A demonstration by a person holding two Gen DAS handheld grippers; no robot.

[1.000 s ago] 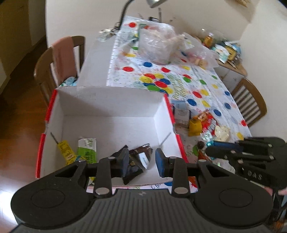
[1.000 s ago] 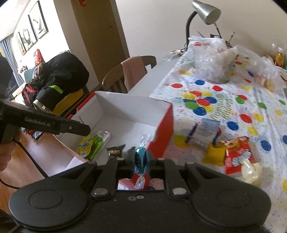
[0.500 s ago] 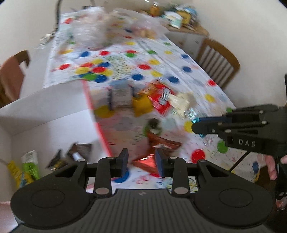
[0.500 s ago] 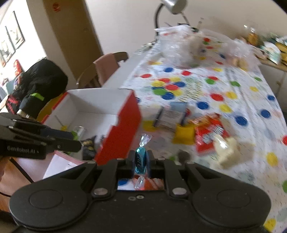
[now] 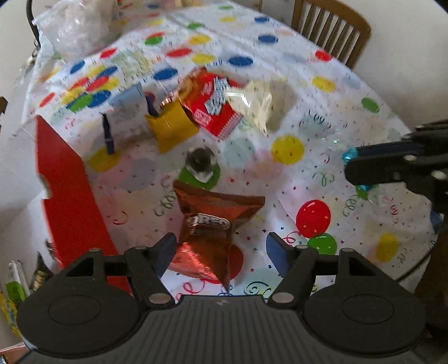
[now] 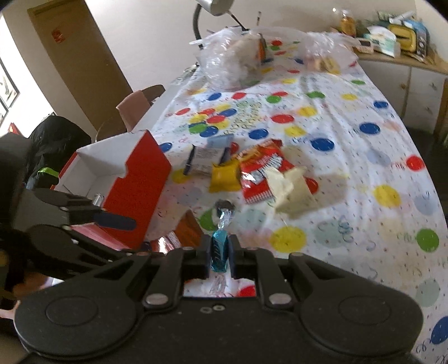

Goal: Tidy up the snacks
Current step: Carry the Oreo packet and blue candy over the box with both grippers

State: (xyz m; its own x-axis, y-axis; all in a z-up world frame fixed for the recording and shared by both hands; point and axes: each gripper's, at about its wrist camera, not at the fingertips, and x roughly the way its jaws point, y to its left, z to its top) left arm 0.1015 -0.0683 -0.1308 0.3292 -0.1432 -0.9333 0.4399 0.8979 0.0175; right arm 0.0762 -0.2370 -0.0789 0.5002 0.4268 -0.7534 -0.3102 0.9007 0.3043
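My left gripper (image 5: 221, 246) is open, its jaws wide apart over a brown Oreo packet (image 5: 210, 221) lying on the spotted tablecloth. My right gripper (image 6: 219, 252) is shut on a blue wrapped candy (image 6: 219, 250); it also shows at the right of the left wrist view (image 5: 350, 165). The red box with white inside (image 6: 134, 179) stands at the table's left, with a few snacks in it (image 5: 16, 280). Loose snacks lie past the Oreo packet: a dark round candy (image 5: 200, 165), a yellow packet (image 5: 170, 126), a red packet (image 5: 212, 103), a pale packet (image 5: 254, 103) and a white-blue packet (image 5: 126, 112).
Clear plastic bags (image 6: 232, 58) and a desk lamp (image 6: 212, 8) stand at the table's far end. Wooden chairs stand at the right (image 5: 330, 30) and at the left (image 6: 140, 109). A sideboard with clutter (image 6: 397, 44) is at the back right.
My left gripper has swung right, from over the box to over the Oreo packet, and opened wide. My right gripper has stayed shut on the blue candy and shifted right.
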